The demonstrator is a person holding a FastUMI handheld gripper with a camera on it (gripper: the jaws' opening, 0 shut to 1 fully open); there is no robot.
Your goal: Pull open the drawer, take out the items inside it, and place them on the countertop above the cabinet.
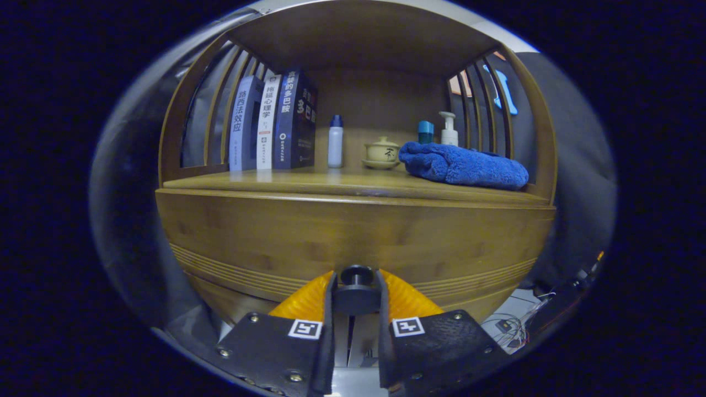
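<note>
Drawer [353, 231]: wooden front, flush with the cabinet, directly ahead of the gripper, under the countertop.
Knob [356, 274]: dark round pull at the drawer's lower middle, sitting between the two fingers.
Gripper [356, 298]: fingers closed in on the knob, one on each side, both pressing it.
Countertop [309, 181]: bare wood at near left.
Books [271, 122]: three upright, far left.
White bottle [335, 141]: right of the books.
Lidded cup [382, 153]: on a saucer, centre.
Blue towel [462, 165]: folded, right side.
Pump bottle [448, 130]: behind the towel, beside a teal-capped container [425, 132].
</note>
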